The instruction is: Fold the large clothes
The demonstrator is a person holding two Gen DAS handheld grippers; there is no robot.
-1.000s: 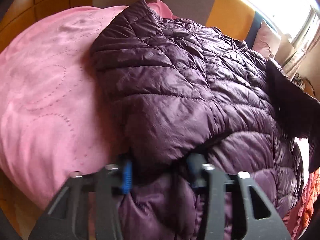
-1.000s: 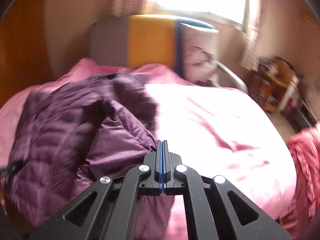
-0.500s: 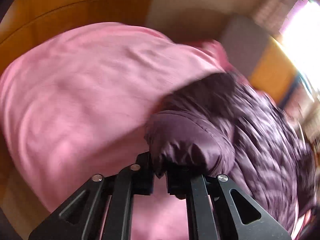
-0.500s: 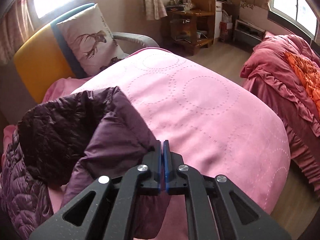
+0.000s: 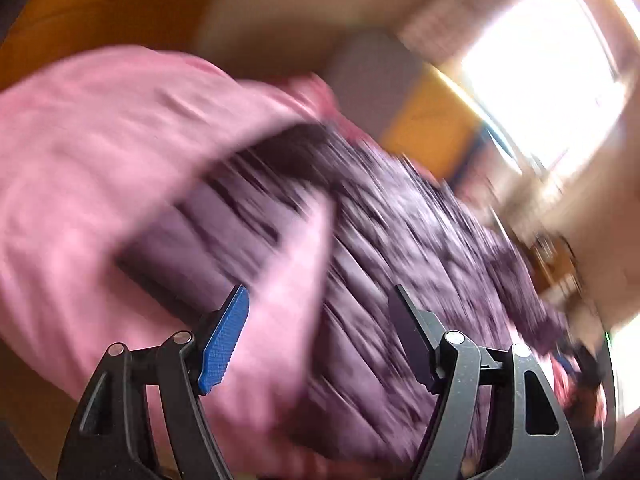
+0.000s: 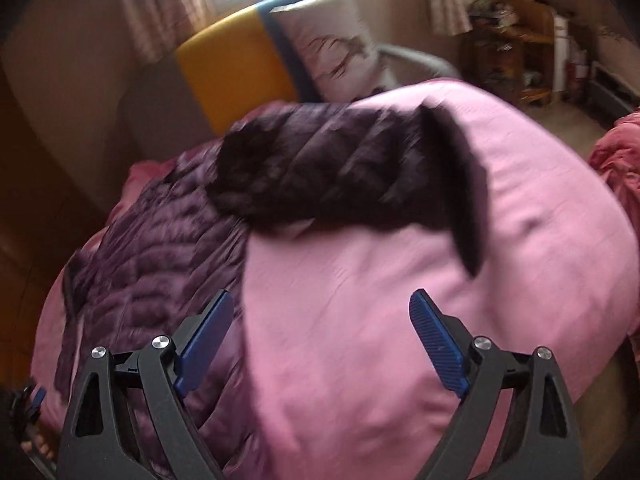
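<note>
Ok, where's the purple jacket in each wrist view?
Left wrist: jacket fills centre and right, blurred, beyond the open tool.
Right wrist: jacket lies left and upper centre on the pink bed.
Shared landmark: yellow headboard.

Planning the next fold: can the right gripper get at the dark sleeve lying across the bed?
Probably yes. The right gripper is open and empty, and only bare pink bedspread lies between it and the sleeve. Nothing blocks the way.
</note>
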